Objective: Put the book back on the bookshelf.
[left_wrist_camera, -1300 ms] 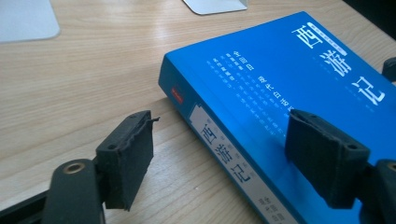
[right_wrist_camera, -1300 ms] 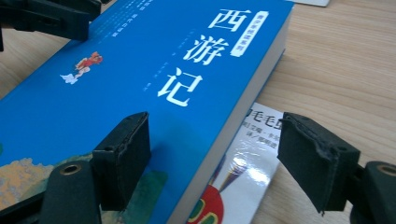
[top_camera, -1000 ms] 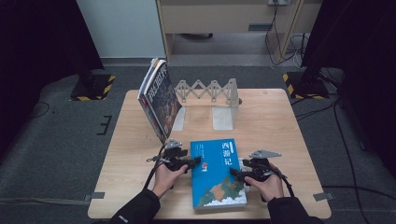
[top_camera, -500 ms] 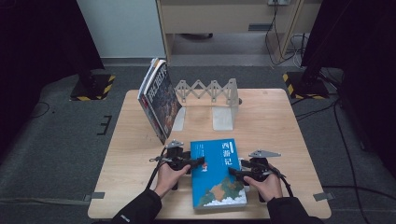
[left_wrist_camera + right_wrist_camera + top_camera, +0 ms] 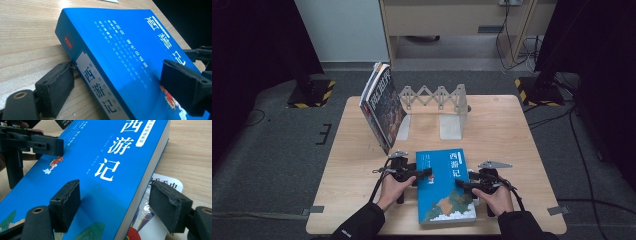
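Jaws of your left hand-held gripper (image 5: pixel 120 87) have just been opening and now straddle the blue book's (image 5: pixel 446 184) spine edge without pressing. Right hand-held gripper (image 5: pixel 122 207) stands part-open astride the opposite edge, not clamped. Close both evenly, mid-edge, before lifting. Book lies flat on the bench (image 5: pixel 512 135), between your hands.

A light wooden table (image 5: pixel 512 130) stands on grey carpet (image 5: pixel 272 150). Behind it a white wall panel (image 5: pixel 342 30) meets a beige cabinet (image 5: pixel 452 17), with cables (image 5: pixel 512 45) hanging beside it. Black curtains (image 5: pixel 257 45) flank both sides, and black stand bases with yellow-black hazard tape (image 5: pixel 309 95) rest on the floor.
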A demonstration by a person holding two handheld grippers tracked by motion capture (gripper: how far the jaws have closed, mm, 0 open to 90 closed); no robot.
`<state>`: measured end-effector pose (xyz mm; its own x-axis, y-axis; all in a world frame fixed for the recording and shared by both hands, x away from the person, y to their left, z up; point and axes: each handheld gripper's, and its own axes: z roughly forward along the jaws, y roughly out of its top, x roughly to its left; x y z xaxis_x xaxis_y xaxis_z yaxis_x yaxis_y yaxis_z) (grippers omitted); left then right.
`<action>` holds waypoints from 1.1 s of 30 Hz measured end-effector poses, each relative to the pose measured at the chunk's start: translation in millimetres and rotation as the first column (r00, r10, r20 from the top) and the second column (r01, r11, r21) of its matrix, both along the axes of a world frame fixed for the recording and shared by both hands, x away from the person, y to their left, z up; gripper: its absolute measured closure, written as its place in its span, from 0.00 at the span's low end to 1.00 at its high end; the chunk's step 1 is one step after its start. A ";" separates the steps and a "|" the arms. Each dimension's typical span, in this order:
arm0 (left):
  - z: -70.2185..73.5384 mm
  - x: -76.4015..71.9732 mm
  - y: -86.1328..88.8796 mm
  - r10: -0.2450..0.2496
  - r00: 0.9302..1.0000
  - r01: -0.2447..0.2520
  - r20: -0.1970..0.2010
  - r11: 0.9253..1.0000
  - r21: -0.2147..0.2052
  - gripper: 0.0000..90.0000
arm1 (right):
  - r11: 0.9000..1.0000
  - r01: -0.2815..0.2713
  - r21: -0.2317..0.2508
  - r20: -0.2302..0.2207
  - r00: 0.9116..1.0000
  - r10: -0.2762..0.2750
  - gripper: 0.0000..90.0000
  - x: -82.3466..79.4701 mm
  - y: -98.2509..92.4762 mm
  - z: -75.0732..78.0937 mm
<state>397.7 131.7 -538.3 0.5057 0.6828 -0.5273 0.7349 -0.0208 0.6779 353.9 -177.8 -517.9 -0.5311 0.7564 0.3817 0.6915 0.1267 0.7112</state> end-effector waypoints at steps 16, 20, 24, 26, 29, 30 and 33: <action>-3.7 -1.6 -8.6 -0.027 0.998 0.026 0.065 0.999 0.021 0.01 | 1.000 -0.005 0.031 -0.010 1.000 0.006 0.28 0.2 2.4 -2.9; -4.2 -1.4 -8.8 -0.026 0.997 0.025 0.067 1.000 0.016 0.02 | 1.000 -0.005 0.030 -0.011 1.000 0.006 0.28 0.1 1.9 -3.1; -4.3 -1.3 -7.9 -0.019 0.998 0.018 0.062 1.000 0.009 0.03 | 0.999 -0.003 0.032 -0.013 1.000 0.003 0.28 -0.2 2.0 -3.3; -3.2 0.5 -4.3 -0.014 0.999 0.014 0.030 1.000 -0.012 0.07 | 0.999 -0.001 0.034 -0.012 1.000 0.002 0.28 -0.3 2.2 -3.6; -3.0 1.3 -0.8 -0.009 1.000 0.009 0.003 0.999 -0.035 0.14 | 0.999 -0.001 0.037 -0.013 1.000 0.001 0.28 -0.1 2.2 -3.8; -2.7 1.3 0.0 -0.011 1.000 0.011 -0.004 0.999 -0.037 0.15 | 0.999 0.000 0.038 -0.014 1.000 0.001 0.28 -0.2 2.2 -4.0; -1.7 0.2 1.0 -0.014 0.999 0.012 -0.032 0.999 -0.048 0.18 | 0.999 0.001 0.041 -0.011 1.000 0.000 0.27 0.2 1.9 -4.8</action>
<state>397.9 132.8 -540.0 0.4965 0.6500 -0.5753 0.7562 0.0015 0.6543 354.1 -175.9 -522.6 -0.5263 0.7401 0.4187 0.6997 0.0971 0.7078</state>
